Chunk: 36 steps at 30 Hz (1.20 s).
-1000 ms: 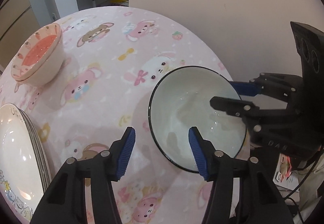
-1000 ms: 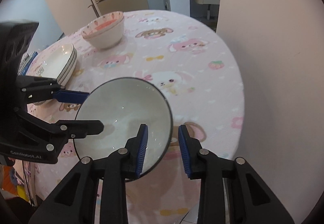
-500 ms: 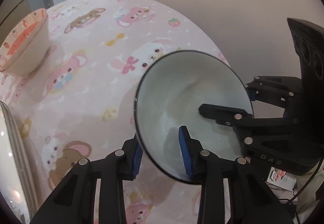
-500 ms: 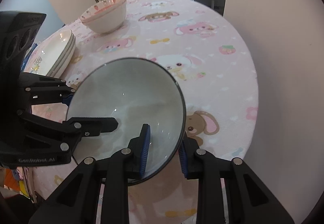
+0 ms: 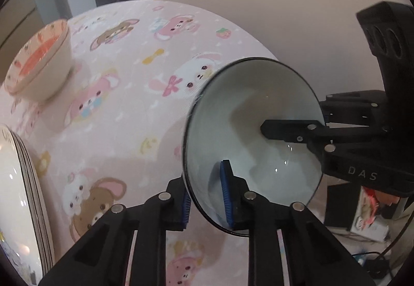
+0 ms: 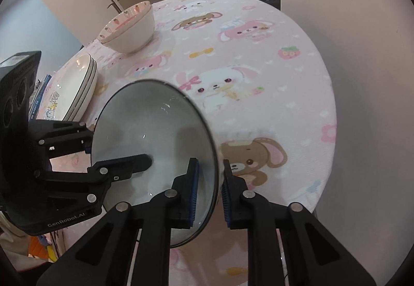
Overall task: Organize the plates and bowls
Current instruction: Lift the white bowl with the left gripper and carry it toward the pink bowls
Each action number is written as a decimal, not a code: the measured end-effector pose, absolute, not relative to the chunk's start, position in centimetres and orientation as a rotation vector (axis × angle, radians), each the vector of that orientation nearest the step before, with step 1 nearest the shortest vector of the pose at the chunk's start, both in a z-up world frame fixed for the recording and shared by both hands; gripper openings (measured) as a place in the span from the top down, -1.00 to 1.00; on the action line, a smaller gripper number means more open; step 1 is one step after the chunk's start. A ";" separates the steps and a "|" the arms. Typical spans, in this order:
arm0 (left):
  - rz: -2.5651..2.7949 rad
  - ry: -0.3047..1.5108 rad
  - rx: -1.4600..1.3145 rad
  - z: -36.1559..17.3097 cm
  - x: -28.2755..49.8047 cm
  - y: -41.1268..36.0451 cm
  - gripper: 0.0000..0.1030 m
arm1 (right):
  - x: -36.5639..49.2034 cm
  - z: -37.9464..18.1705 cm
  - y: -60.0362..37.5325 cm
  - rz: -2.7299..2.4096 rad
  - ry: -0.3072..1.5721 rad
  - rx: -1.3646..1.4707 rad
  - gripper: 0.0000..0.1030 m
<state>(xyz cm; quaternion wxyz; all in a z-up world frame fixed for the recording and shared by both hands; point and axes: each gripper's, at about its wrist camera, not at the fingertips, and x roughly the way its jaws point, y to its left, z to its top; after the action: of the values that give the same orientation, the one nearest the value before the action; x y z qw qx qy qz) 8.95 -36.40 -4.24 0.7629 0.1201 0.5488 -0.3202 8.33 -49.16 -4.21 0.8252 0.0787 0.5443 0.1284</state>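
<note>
Over the round table (image 6: 297, 94), one black-rimmed bowl (image 6: 155, 130) hangs tilted; the left gripper (image 5: 205, 194) and right gripper (image 6: 209, 192) have just closed, each pinching its rim. Beyond sit two nested carrot-print bowls (image 6: 129, 29) and three stacked plates (image 6: 75, 86).

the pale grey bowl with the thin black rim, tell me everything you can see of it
The pale grey bowl with the thin black rim looks like glossy glazed ceramic, round, deep and empty, with light glints inside. It is tilted, and looks raised off the pink cartoon-print tablecloth. Both grippers pinch its wall on opposite sides, one finger inside and one outside: the left gripper and the right gripper, whose jaws have just been closing on it. Nothing else touches it.
</note>
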 end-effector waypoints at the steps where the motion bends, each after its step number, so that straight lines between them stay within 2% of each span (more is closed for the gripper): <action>1: -0.689 1.185 0.263 -4.1 9.0 -36.2 0.62 | 8.3 -4.0 -49.0 0.276 1.152 0.163 0.76; 3: -0.675 1.166 0.258 -3.7 9.0 -35.6 0.71 | 8.4 -3.7 -48.6 0.282 1.145 0.154 0.79; 11: -0.627 1.144 0.170 -2.0 10.1 -31.8 0.77 | 9.3 -3.1 -45.6 0.330 1.130 0.142 0.80; 36: -0.502 0.919 0.012 6.8 13.0 -22.4 0.78 | 14.1 6.4 -37.3 0.381 0.908 0.040 0.79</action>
<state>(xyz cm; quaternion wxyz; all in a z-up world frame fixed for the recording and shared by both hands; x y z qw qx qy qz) 12.97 -22.40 6.79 0.8661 0.0056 0.4386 -0.2398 14.15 -37.33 6.43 0.8810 0.0191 0.4358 0.1830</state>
